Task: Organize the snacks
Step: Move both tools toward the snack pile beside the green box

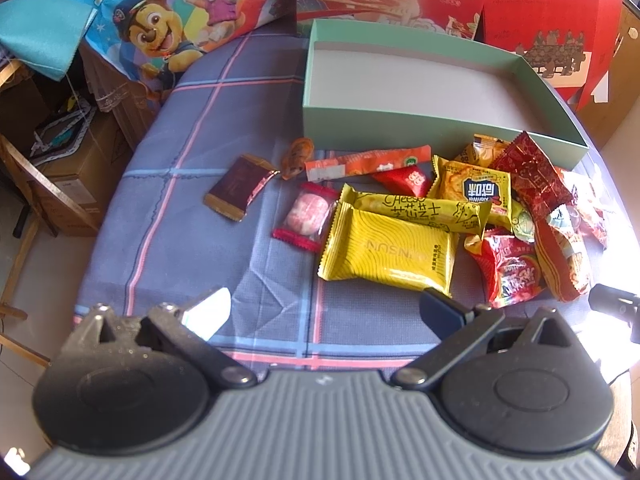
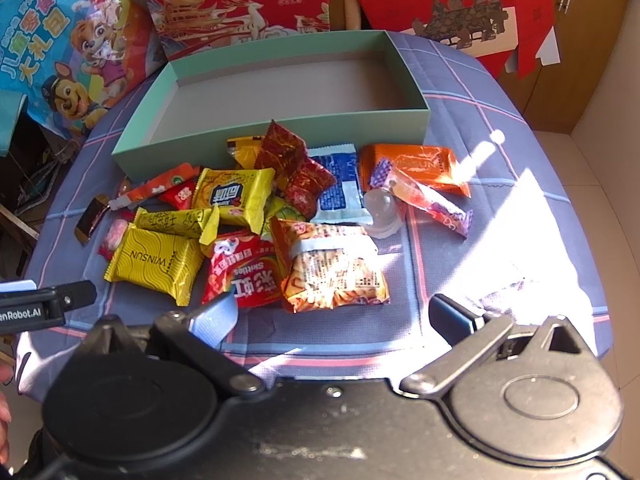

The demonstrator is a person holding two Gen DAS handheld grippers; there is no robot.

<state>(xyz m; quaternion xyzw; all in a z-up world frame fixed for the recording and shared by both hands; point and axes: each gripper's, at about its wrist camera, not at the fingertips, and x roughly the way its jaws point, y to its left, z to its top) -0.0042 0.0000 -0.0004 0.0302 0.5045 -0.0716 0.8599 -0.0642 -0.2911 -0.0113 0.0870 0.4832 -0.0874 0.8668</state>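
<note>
A pale green open box (image 1: 400, 118) (image 2: 280, 136) stands empty at the back of the table. In front of it lies a pile of several wrapped snacks: a yellow WINSUN pack (image 1: 390, 252) (image 2: 154, 264), a red Skittles bag (image 1: 512, 268) (image 2: 244, 274), an orange biscuit pack (image 2: 332, 268), a blue-white sachet (image 2: 340, 184) and an orange pack (image 2: 412, 166). A brown wrapper (image 1: 236, 186) lies apart at the left. My left gripper (image 1: 324, 314) is open just short of the yellow pack. My right gripper (image 2: 340, 318) is open just short of the biscuit pack. Neither holds anything.
The table wears a blue checked cloth (image 1: 224, 240). Red gift boxes (image 1: 540, 12) (image 2: 240, 0) and a cartoon gift bag (image 1: 160, 16) stand behind the box. Cardboard boxes (image 1: 76, 168) sit on the floor at the left. The left gripper's body (image 2: 36, 306) shows at the right wrist view's left edge.
</note>
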